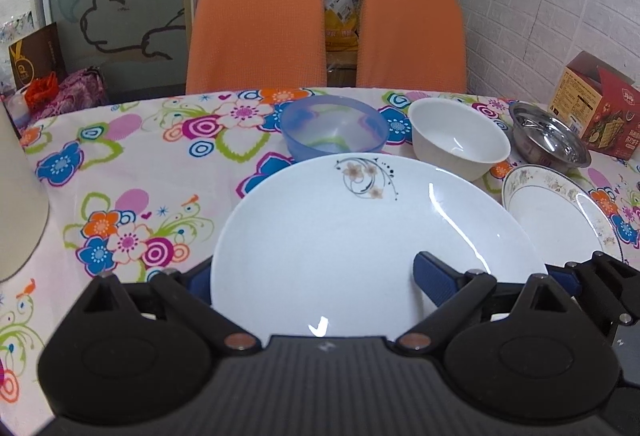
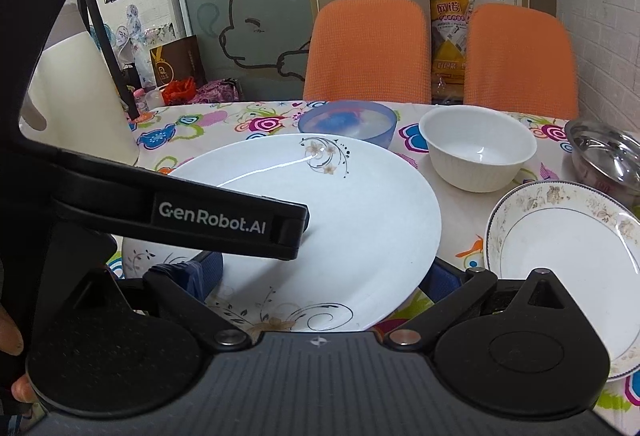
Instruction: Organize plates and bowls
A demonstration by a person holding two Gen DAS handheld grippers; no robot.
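Observation:
A large white plate [image 1: 360, 236] with a small flower motif lies across my left gripper [image 1: 318, 276]. The jaws are wide open, one finger hidden under the rim and the other over the plate. In the right wrist view this plate [image 2: 340, 204] sits tilted on a second flowered plate [image 2: 280, 316], with one of the left fingers [image 2: 288, 232] lying over it. My right gripper [image 2: 322, 278] is open, its fingers either side of the two plates' near edge. Behind stand a blue translucent bowl [image 1: 332, 128], a white bowl [image 1: 456, 140] and a steel bowl [image 1: 548, 136]. A small gold-patterned plate [image 1: 560, 212] lies at the right.
The flowered tablecloth [image 1: 140, 164] covers the table. A cream jug [image 2: 80, 96] stands at the left and a red carton [image 1: 600, 108] at the far right by the wall. Two orange chairs [image 1: 256, 32] stand behind the far edge. A hand [image 2: 10, 340] shows at the left border.

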